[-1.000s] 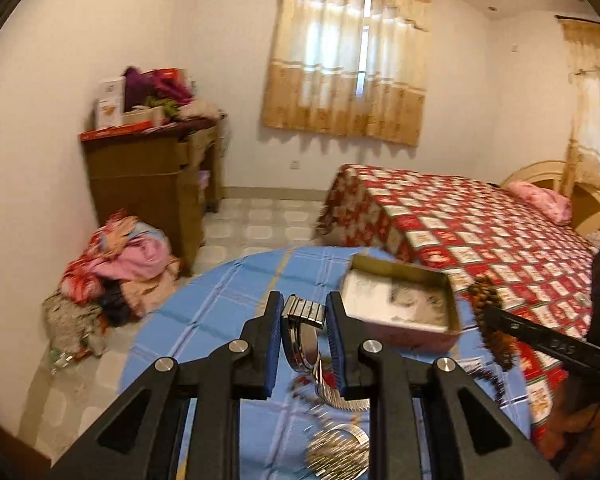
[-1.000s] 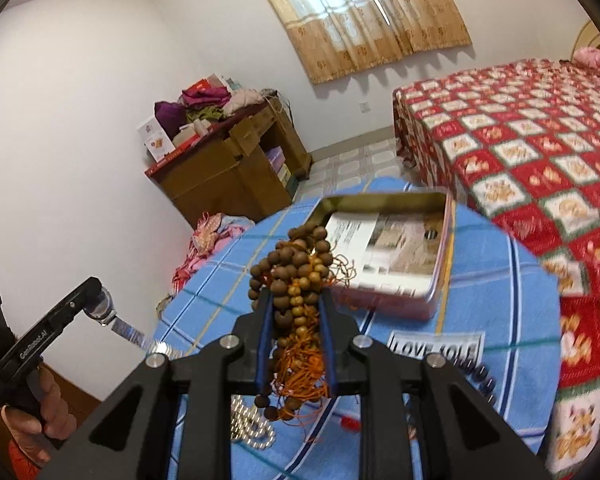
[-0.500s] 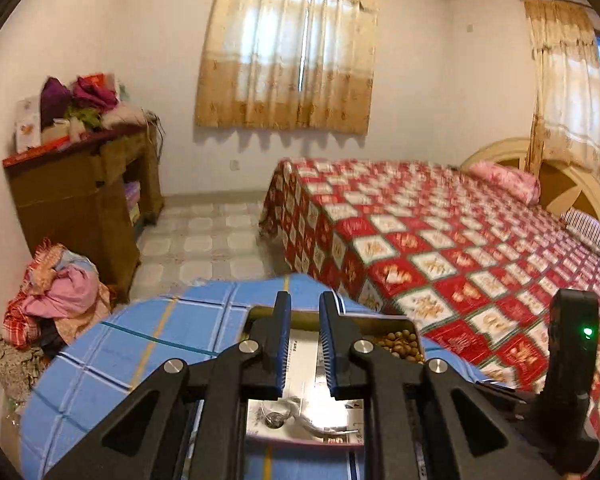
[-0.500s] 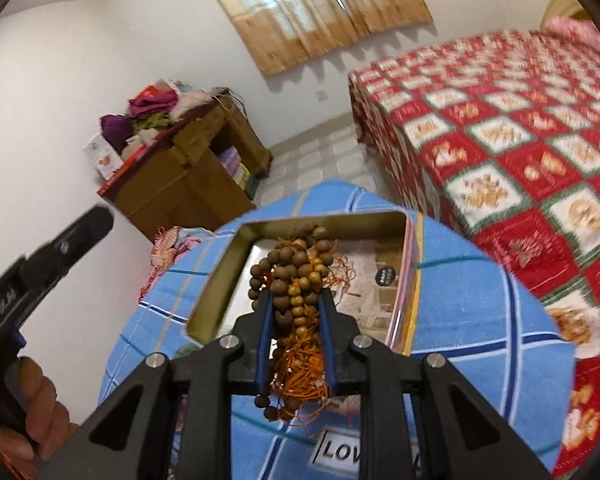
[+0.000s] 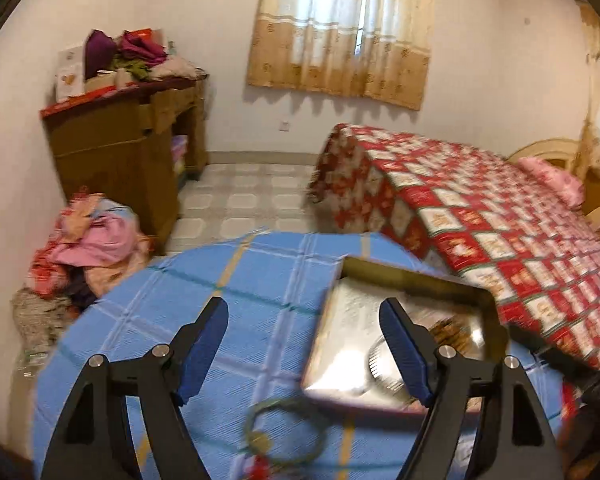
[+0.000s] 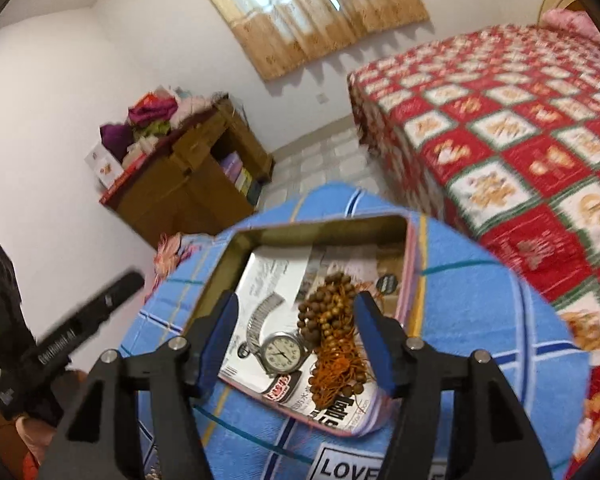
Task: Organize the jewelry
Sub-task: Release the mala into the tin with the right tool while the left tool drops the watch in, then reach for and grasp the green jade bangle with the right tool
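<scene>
A shallow metal tin (image 6: 236, 264) lined with printed paper stands on the round blue checked table (image 6: 480, 300). In it lie a silver watch (image 6: 282, 354) with a metal band and a bunch of brown wooden beads (image 6: 332, 332) with orange threads. My right gripper (image 6: 296, 340) is open and empty just above the tin. My left gripper (image 5: 304, 344) is open and empty over the table, left of the tin (image 5: 420, 280). A green cord necklace (image 5: 288, 432) with a red charm lies on the cloth below it.
A bed (image 5: 480, 216) with a red patterned cover stands right of the table. A wooden cabinet (image 5: 124, 152) piled with clothes stands at the left wall, with a heap of clothes (image 5: 80, 248) on the floor. A "LOVE" label (image 6: 348, 464) lies by the tin.
My right gripper opened and let the wooden beads fall into the tin. My left gripper opened after leaving the watch in the tin and drew back to the left.
</scene>
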`<state>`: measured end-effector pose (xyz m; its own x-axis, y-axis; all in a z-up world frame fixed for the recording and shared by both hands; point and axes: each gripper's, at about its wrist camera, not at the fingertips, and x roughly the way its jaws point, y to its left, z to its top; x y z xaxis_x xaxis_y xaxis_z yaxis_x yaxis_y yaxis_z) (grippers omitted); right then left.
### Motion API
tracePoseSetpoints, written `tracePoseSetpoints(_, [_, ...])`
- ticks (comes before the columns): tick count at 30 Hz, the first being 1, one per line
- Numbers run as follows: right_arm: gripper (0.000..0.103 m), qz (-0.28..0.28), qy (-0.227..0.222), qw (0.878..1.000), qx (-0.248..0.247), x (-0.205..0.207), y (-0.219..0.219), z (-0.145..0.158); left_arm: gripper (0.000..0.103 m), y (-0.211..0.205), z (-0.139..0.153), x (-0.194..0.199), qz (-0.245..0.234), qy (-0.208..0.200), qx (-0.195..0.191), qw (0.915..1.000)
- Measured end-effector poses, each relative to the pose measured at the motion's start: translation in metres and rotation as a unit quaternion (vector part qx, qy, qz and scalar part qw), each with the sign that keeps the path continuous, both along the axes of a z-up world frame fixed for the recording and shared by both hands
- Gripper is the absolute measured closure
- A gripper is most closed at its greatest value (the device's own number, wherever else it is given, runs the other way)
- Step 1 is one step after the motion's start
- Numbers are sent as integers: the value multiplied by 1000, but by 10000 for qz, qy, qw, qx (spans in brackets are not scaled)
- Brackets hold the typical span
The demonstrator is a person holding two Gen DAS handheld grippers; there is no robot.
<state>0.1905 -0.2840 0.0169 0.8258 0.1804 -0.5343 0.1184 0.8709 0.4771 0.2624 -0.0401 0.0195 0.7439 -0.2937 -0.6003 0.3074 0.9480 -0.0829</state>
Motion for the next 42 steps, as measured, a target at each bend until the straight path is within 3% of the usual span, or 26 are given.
tracePoseSetpoints(5, [58,67,23,9998,-190,-37,18,1,25,36,-9,-30,233,83,161,9996])
tracePoseSetpoints(15, [58,573,540,9965,-264,-73,78,-27,25,94,-37,-104,818,350,136,9959])
tracePoseSetpoints(21, [58,731,625,9950,-258,-86,95,-32,25,106,-50,-134,1060,294,389,9932])
tracePoseSetpoints(28, [58,846,564,9940,-410,-97,115,-22,25,118,-53,-148,1094,379,150,9932])
tracePoseSetpoints(33, [58,1006,547,9919,-546,-98,128,-20,25,122,-49,-157,1160,191,230,9928])
tracePoseSetpoints(42, [58,1392,725,9856,-635,-64,151,-34,25,131,-54,-158,1222,171,263,9920])
